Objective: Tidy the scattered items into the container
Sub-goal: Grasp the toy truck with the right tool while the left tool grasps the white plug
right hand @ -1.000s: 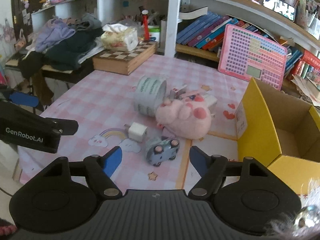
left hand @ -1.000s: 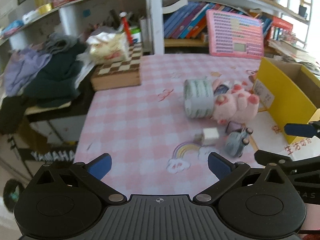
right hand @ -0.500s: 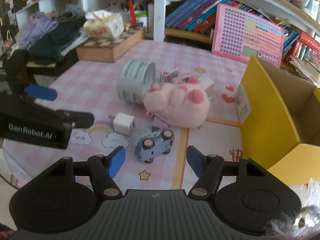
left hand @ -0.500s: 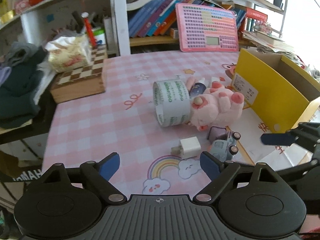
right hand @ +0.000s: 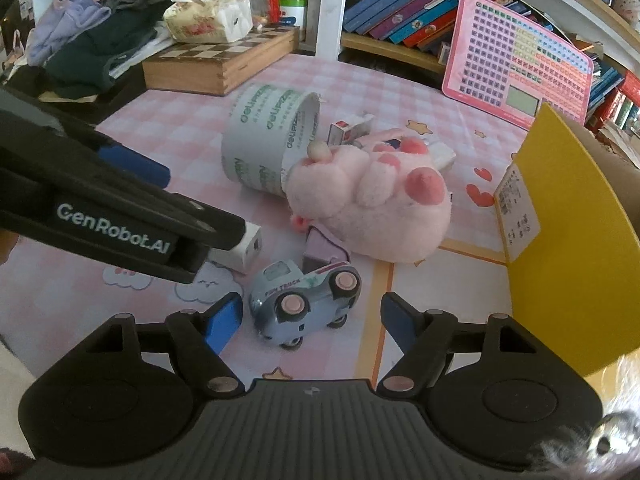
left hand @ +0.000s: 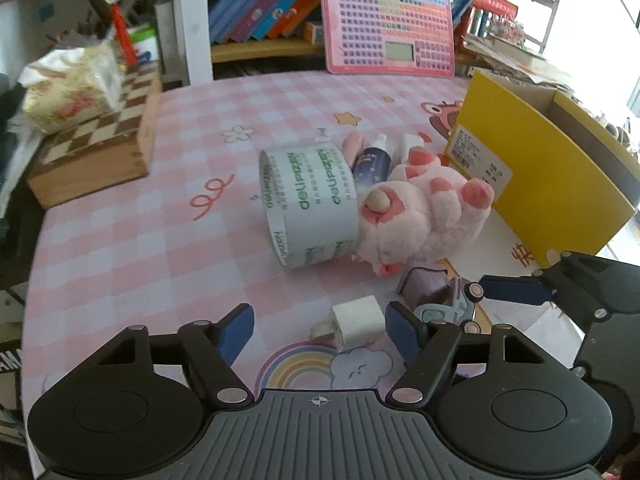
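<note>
A: Left to right, left wrist view first. What sits by the left gripper [left hand: 318, 330]?

B: Its jaws stand spread and hold nothing. The white charger cube [left hand: 354, 322] lies between the fingertips, just inside the right-hand fingertip; contact cannot be told. Ahead, the tape roll [left hand: 310, 208] lies on its side, and the pink plush toy [left hand: 420, 216] touches it on the right.

A: Hidden items?

B: A dark small bottle [left hand: 372, 164] is wedged behind tape and plush, only its upper part showing. A purple block [left hand: 424, 284] pokes out under the plush. The toy car [left hand: 444, 312] is mostly covered by the left gripper's right finger and a fingertip of the right gripper.

A: And further right?

B: The yellow box [left hand: 540, 184] stands ahead-right of the gripper; its far side is cut by the frame.

A: Right wrist view?

B: The right gripper [right hand: 312, 320] is also spread, holding nothing. The toy car [right hand: 306, 300], fully visible here, lies on its side between the fingertips, wheels toward the camera. The left gripper's body covers most of the charger cube [right hand: 250, 246]. This view shows a small red-and-white carton [right hand: 350, 130] behind the plush toy [right hand: 372, 208], not readable in the other. The box [right hand: 568, 248] wall rises at the right; its inside is hard to make out.
</note>
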A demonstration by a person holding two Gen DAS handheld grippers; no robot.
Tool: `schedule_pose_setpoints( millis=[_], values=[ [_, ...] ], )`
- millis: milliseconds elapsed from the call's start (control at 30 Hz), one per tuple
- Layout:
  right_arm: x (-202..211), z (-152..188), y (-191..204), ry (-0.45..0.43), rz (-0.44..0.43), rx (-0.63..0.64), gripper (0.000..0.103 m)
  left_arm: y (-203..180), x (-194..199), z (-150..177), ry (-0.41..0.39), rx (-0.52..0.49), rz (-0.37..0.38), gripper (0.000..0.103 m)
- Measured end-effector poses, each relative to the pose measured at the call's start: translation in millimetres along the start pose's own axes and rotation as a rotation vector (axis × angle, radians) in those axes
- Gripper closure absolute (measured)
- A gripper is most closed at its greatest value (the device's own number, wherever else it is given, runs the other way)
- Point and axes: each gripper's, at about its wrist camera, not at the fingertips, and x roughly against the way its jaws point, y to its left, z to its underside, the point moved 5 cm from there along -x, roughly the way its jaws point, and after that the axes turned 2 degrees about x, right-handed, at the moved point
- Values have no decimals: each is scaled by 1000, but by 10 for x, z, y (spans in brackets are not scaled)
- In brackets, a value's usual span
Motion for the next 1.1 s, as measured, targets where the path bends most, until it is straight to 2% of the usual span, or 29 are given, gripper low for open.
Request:
schedule_pose_setpoints(
  millis=[167,333,400,600,1100],
  values=[
    [-96,-25,-20,-25,-19,10,30,-46,-154,15,46,-2,24,30],
    [-130,-31,-46,-23,-36,8,34,-41,-229,33,62,7,16,48],
    [-128,-35,-50,-19,-47,3,42,-48,-233,30,57,0,5,58],
    [-106,-14,-41,-3,-44,3,43,-6,-200,29,42,30,19,59],
    [250,-92,-82,2,-62,-56,43,123,262,49,-15,119,79,59]
  ],
)
